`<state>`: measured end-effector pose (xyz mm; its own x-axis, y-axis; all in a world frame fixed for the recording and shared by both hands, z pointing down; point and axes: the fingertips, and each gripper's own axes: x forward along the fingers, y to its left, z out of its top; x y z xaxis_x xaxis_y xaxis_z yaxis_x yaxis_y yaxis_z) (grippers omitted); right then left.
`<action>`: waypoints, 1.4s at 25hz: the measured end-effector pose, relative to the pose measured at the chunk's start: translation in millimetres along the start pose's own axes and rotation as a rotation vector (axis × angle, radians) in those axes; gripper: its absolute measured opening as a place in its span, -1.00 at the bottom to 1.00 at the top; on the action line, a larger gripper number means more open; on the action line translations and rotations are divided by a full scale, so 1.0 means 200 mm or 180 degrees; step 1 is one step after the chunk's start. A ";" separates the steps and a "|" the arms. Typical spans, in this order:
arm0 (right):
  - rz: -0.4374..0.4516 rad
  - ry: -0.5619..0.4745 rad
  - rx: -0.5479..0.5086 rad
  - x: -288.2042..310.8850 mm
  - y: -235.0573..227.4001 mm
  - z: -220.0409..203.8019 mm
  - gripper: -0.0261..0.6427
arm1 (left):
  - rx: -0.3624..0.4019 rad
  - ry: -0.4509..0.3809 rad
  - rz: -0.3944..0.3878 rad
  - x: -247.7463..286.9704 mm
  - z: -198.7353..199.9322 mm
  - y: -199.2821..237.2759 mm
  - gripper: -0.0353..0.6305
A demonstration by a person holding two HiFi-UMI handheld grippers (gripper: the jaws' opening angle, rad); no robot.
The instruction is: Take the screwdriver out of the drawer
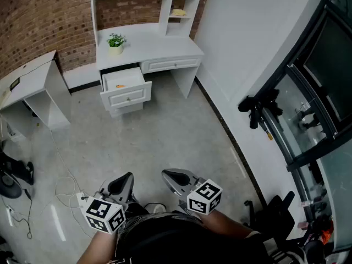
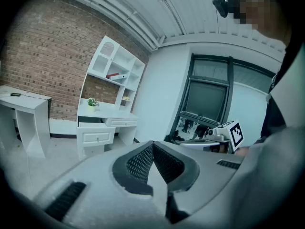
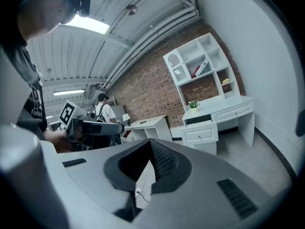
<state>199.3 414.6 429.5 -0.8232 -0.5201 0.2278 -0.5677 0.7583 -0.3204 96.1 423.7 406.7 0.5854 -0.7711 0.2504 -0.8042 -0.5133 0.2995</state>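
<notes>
The left gripper (image 1: 126, 177) and right gripper (image 1: 166, 174) are both closed with nothing between their jaws. They are held close in front of the person's body, apparently because the approach has not begun. Bare floor (image 1: 165, 142) lies between them and the white desk (image 1: 159, 45), well apart across the room. Its left drawer (image 1: 127, 97) stands pulled open, ready for reaching in; the screwdriver (image 1: 120, 85) is probably the small orange speck lying inside, too small to be sure.
</notes>
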 end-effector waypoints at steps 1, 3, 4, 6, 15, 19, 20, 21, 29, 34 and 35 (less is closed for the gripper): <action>0.0009 -0.0001 -0.0012 0.00 0.00 0.00 -0.91 | 0.0002 -0.0005 0.0001 0.00 0.00 0.00 -0.84; 0.0024 -0.0005 -0.0030 0.00 0.01 0.00 -0.91 | 0.0009 -0.0016 -0.0001 -0.01 0.00 0.00 -0.84; 0.0028 -0.0008 -0.0036 0.00 0.02 0.01 -0.91 | 0.0013 -0.0022 -0.0003 -0.01 0.01 0.00 -0.84; 0.0032 -0.0010 -0.0048 0.00 0.02 0.01 -0.91 | 0.0022 -0.0029 -0.0009 -0.01 0.01 -0.01 -0.84; 0.0044 -0.0078 -0.0033 -0.03 0.03 0.02 -0.91 | 0.0042 -0.0040 -0.0005 -0.02 0.01 -0.04 -0.84; 0.0059 -0.0116 -0.0041 -0.06 0.04 0.04 -0.91 | 0.0053 -0.0045 -0.0006 -0.02 0.02 -0.07 -0.84; 0.0056 -0.0122 -0.0041 -0.07 0.04 0.04 -0.90 | 0.0058 -0.0044 -0.0012 -0.02 0.02 -0.07 -0.84; 0.0055 -0.0127 -0.0036 -0.07 0.04 0.04 -0.90 | 0.0061 -0.0041 -0.0017 -0.01 0.02 -0.08 -0.84; 0.0044 -0.0163 -0.0038 -0.11 0.01 0.04 -0.90 | 0.0103 -0.0032 -0.0043 0.02 0.02 -0.13 -0.84; 0.0036 -0.0138 0.0003 -0.11 -0.03 0.04 -0.91 | 0.0091 -0.0027 -0.0024 0.05 0.02 -0.13 -0.84; 0.0032 -0.0130 0.0012 -0.11 -0.04 0.04 -0.91 | 0.0080 -0.0025 -0.0017 0.05 0.02 -0.13 -0.84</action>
<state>221.1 416.3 419.8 -0.8284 -0.5281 0.1869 -0.5594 0.7621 -0.3261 121.8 427.3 398.0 0.5891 -0.7712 0.2415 -0.8034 -0.5268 0.2774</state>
